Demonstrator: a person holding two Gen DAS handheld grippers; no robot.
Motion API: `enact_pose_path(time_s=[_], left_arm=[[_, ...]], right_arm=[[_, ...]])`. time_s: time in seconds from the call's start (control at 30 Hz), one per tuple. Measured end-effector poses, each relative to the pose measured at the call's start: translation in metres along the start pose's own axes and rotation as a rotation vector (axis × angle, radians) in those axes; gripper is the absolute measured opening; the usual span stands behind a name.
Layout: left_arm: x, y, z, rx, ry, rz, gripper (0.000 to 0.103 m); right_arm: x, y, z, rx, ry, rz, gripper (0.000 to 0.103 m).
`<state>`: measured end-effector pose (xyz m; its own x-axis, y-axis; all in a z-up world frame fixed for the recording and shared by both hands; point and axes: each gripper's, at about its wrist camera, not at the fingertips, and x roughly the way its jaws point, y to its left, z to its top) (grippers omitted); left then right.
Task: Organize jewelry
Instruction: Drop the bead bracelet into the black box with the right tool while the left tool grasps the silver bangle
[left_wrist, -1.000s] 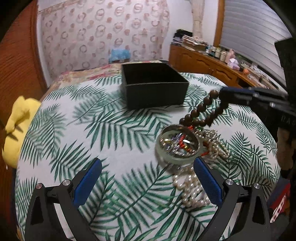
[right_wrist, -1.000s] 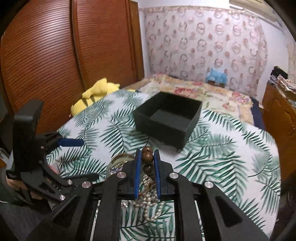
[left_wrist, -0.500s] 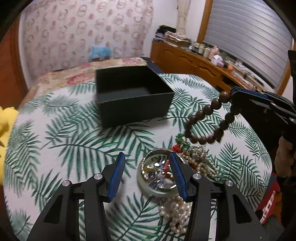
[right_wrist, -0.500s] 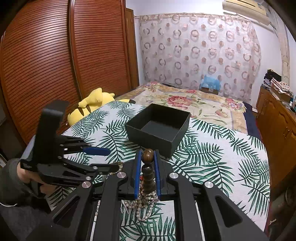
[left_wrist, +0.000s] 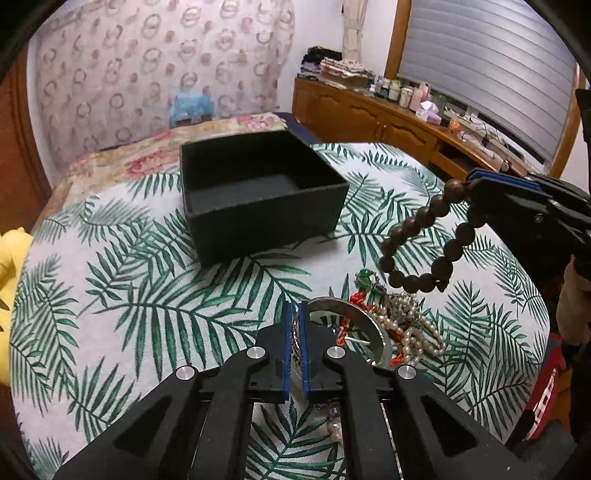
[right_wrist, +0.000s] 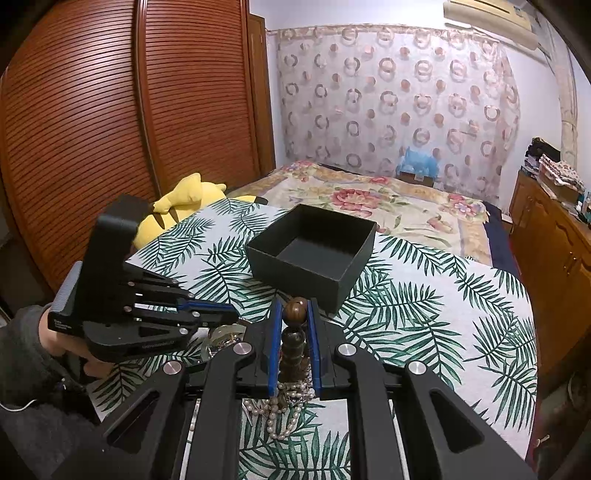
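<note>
Right gripper (right_wrist: 294, 334) is clamped on the wooden bead bracelet (left_wrist: 424, 245) — a light, floppy loop, best held by one bead — dangling above the jewelry pile (left_wrist: 402, 325). Left gripper (left_wrist: 294, 334) has pinched the glass dish (left_wrist: 373, 334) by its near rim; the open black box (left_wrist: 258, 195) waits beyond.

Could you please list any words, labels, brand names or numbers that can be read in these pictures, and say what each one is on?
None can be read.
Left claw: two small white lines of print on its black body, one near the hand and one along the lower arm, both too blurred to read.
Red object at the table's right edge: white markings, too small and cut off to read.
</note>
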<state>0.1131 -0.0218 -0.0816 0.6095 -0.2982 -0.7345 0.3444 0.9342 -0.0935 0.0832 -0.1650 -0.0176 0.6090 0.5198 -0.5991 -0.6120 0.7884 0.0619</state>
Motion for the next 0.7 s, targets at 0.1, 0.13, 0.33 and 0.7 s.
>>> enact_pose_path(time_s=[0.1,0.13,0.33,0.7], left_arm=[[-0.008,0.001,0.002,-0.006,-0.031,0.012,0.002],[-0.011,0.001,0.002,-0.008,-0.040,0.014,0.003],[-0.026,0.006,0.008,-0.027,-0.096,0.028,0.002],[-0.044,0.012,0.034,-0.026,-0.166,0.074,0.002]], right_arm=[[0.000,0.003,0.002,-0.002,-0.005,-0.002,0.015],[-0.001,0.003,0.003,-0.003,-0.008,-0.002,0.015],[0.000,-0.001,0.012,-0.004,-0.017,-0.006,0.015],[0.015,-0.012,0.052,-0.027,-0.032,-0.023,0.015]])
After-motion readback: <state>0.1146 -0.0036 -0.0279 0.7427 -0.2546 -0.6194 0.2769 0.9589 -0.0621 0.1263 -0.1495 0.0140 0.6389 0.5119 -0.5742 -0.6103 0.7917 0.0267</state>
